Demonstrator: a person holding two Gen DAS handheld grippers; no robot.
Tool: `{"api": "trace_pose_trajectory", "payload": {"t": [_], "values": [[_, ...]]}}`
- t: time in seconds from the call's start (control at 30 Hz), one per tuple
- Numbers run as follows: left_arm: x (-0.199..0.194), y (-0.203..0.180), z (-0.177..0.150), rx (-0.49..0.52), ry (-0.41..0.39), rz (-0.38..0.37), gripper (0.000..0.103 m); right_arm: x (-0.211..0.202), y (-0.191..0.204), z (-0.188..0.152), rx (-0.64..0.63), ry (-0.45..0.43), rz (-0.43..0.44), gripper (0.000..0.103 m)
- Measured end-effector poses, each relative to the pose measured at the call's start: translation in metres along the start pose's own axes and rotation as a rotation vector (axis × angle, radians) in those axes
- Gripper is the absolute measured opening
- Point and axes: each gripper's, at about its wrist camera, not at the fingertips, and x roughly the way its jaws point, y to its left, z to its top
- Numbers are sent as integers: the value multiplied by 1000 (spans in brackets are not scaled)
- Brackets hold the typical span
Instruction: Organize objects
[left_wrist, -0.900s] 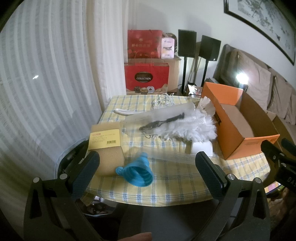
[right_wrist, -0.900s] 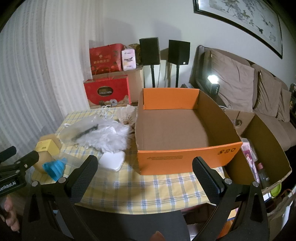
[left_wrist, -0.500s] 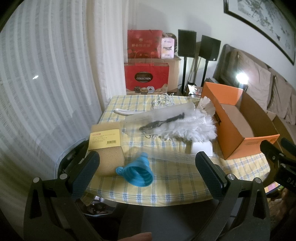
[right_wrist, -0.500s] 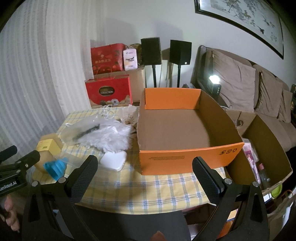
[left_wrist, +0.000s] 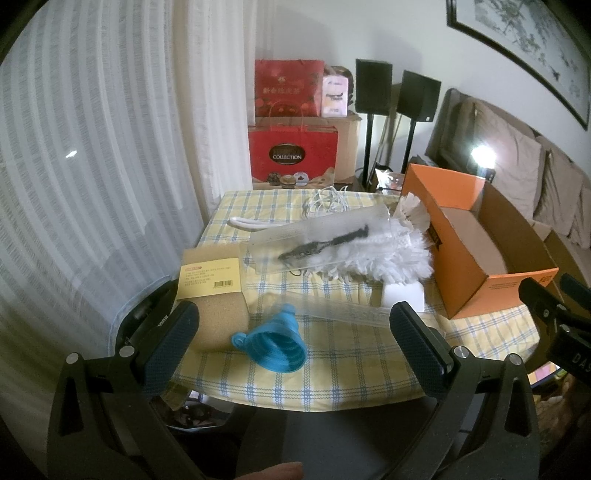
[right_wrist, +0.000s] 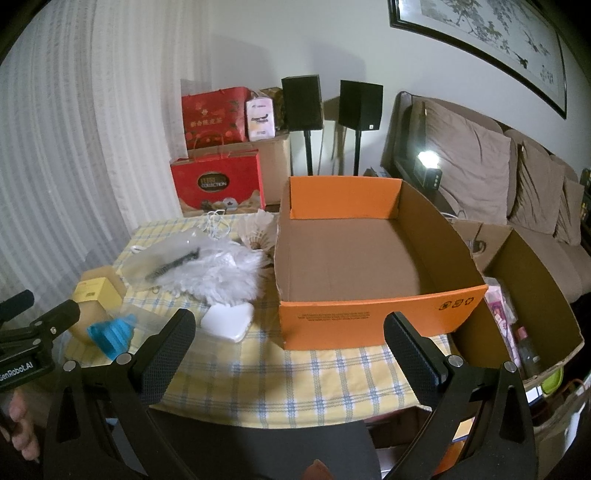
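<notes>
While both tools (left_wrist: 293, 332) (right_wrist: 290, 334) gape empty | one funnel (left_wrist: 271, 341) | one orange box (right_wrist: 369, 280)

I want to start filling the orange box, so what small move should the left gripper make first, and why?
Probably ease the left gripper forward and down onto the blue funnel: it lies nearest, between the open fingers, and the orange box sits empty.

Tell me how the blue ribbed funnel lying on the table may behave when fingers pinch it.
The blue ribbed silicone funnel looks collapsible, so it would probably fold under pressure. It lies on its side on the checked tablecloth, so a push may roll it. It seems light.
</notes>
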Motion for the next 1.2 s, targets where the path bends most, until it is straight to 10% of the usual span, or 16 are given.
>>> {"api": "trace_pose_trajectory", "payload": {"t": [1.2], "values": [[58, 49, -41, -54, 87, -54, 103, 44, 7, -24, -13, 103, 107, 103]]}}
